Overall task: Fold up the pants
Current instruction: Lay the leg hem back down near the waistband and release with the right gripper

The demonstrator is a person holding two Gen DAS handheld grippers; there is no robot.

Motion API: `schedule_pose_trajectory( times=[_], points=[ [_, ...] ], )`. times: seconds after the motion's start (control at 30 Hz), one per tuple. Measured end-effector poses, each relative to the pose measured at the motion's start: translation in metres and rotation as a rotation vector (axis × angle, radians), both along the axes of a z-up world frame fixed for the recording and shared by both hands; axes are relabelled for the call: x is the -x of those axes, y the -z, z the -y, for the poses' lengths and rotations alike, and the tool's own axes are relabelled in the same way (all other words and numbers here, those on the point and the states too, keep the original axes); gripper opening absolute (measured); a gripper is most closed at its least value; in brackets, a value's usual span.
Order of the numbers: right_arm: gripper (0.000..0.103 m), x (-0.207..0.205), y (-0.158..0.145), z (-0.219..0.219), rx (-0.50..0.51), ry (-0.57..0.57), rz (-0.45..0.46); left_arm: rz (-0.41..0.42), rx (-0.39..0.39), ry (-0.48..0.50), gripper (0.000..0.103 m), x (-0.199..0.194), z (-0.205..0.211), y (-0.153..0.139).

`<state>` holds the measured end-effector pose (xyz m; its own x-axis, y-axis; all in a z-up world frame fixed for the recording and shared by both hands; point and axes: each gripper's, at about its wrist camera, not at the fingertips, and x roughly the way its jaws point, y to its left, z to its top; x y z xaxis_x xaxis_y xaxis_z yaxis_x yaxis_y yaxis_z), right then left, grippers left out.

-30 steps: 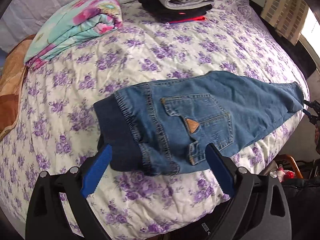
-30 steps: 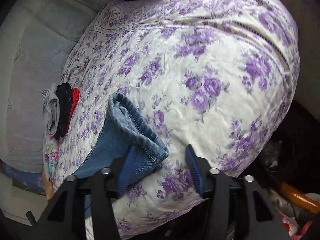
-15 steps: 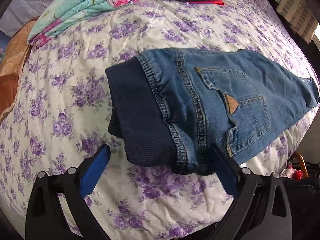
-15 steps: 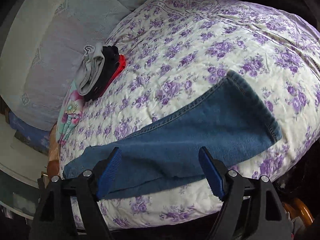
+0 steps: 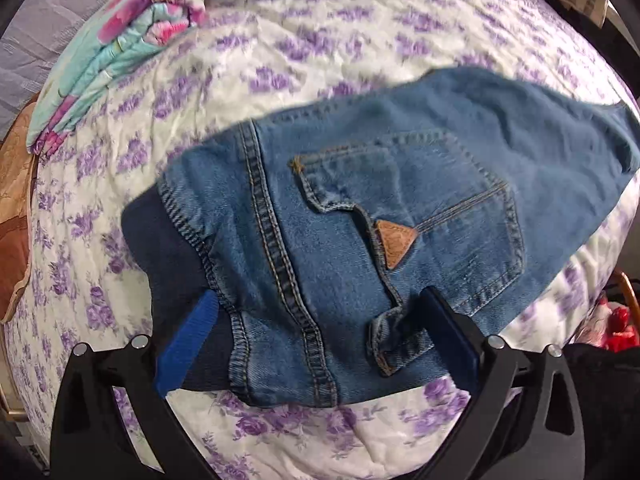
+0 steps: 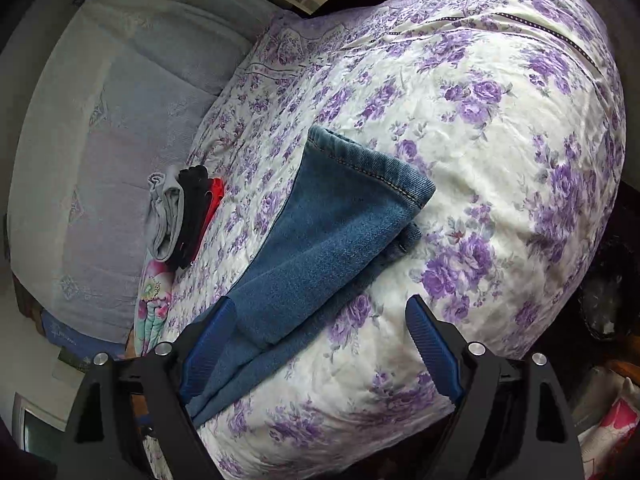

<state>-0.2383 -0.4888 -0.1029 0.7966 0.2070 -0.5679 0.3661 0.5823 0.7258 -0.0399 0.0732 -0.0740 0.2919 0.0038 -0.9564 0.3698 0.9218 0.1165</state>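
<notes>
Across the floral bedspread (image 5: 360,32) my left gripper (image 5: 320,344) has closed in on the jeans (image 5: 360,220) since half a second ago: its blue fingers (image 5: 188,344), spread wide, now straddle the waist end, navy waistband (image 5: 168,256) by the left finger, back pocket with its tan patch (image 5: 394,242) ahead. Over on the right, my right gripper (image 6: 320,352) has swung along the legs; the hem (image 6: 372,164), flat a moment back, now lies doubled over. Jaws wide there too, left finger (image 6: 208,352) touching denim, nothing held. Folded pastel blanket (image 5: 120,52) sits far left, a stack of grey, black and red clothes (image 6: 180,216) near the grey headboard (image 6: 100,120).
</notes>
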Motion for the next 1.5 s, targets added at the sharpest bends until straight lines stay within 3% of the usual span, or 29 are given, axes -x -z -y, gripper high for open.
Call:
schedule_pose_trajectory(
  times=[0.07,0.2,0.37,0.47,0.5,0.6,0.7,0.8,0.83,0.87,0.9,1.0,1.17,1.27,1.3,1.33,1.4,1.43,1.47,1.5],
  points=[
    [0.087,-0.002,0.005,0.002,-0.046,-0.005,0.004,0.010,0.024,-0.023,0.099,0.001,-0.005,-0.006],
    [0.087,-0.008,-0.006,-0.010,-0.074,-0.109,0.079,0.012,-0.035,-0.026,0.099,-0.003,-0.008,-0.013],
    [0.087,-0.032,-0.004,-0.035,-0.135,-0.233,0.070,-0.014,-0.044,-0.048,0.099,-0.009,-0.013,-0.006],
    [0.086,-0.042,-0.009,-0.055,-0.066,-0.309,0.048,0.024,-0.080,-0.023,0.099,-0.003,-0.006,-0.017],
    [0.083,-0.045,-0.007,-0.059,-0.047,-0.310,0.025,0.035,-0.085,-0.016,0.098,-0.001,-0.005,-0.023],
    [0.059,-0.051,-0.002,-0.061,-0.043,-0.294,0.019,0.081,-0.046,0.011,0.098,0.006,0.003,-0.048],
    [0.054,-0.053,0.005,-0.056,-0.065,-0.242,-0.005,0.143,0.068,0.052,0.098,0.014,0.021,-0.077],
    [0.054,-0.050,0.006,-0.053,-0.102,-0.177,0.026,0.121,0.228,0.071,0.098,0.023,0.049,-0.083],
    [0.044,-0.048,0.006,-0.054,-0.105,-0.163,0.039,0.103,0.254,0.087,0.098,0.027,0.059,-0.078],
    [0.016,-0.048,0.006,-0.055,-0.093,-0.158,0.041,0.090,0.255,0.105,0.098,0.032,0.068,-0.072],
    [0.005,-0.049,0.006,-0.055,-0.078,-0.163,0.025,0.077,0.243,0.120,0.098,0.037,0.076,-0.064],
    [0.002,-0.040,0.000,-0.049,-0.093,-0.197,0.016,0.032,0.234,0.125,0.098,0.048,0.080,-0.047],
    [0.000,-0.015,-0.020,-0.047,-0.110,-0.224,0.031,0.058,0.262,0.067,0.098,0.044,0.057,-0.055],
    [0.000,-0.014,0.008,-0.047,-0.068,-0.218,-0.147,0.056,0.229,0.059,0.098,0.035,0.052,-0.046],
    [0.000,-0.013,0.016,-0.047,-0.033,-0.206,-0.215,0.043,0.184,0.044,0.098,0.031,0.052,-0.038],
    [0.004,-0.012,0.015,-0.047,-0.030,-0.209,-0.220,0.028,0.152,0.032,0.097,0.027,0.051,-0.033],
    [0.010,-0.008,-0.009,-0.050,-0.027,-0.238,-0.125,0.052,0.173,0.019,0.097,0.024,0.044,-0.038],
    [0.026,-0.008,-0.025,-0.049,0.015,-0.249,-0.083,0.071,0.170,0.008,0.098,0.022,0.040,-0.039],
    [0.061,-0.009,-0.042,-0.045,0.078,-0.231,-0.056,0.073,0.152,-0.001,0.098,0.018,0.037,-0.037],
    [0.076,-0.009,-0.057,-0.037,0.146,-0.191,-0.027,0.059,0.132,-0.021,0.098,0.013,0.031,-0.030]
  ],
)
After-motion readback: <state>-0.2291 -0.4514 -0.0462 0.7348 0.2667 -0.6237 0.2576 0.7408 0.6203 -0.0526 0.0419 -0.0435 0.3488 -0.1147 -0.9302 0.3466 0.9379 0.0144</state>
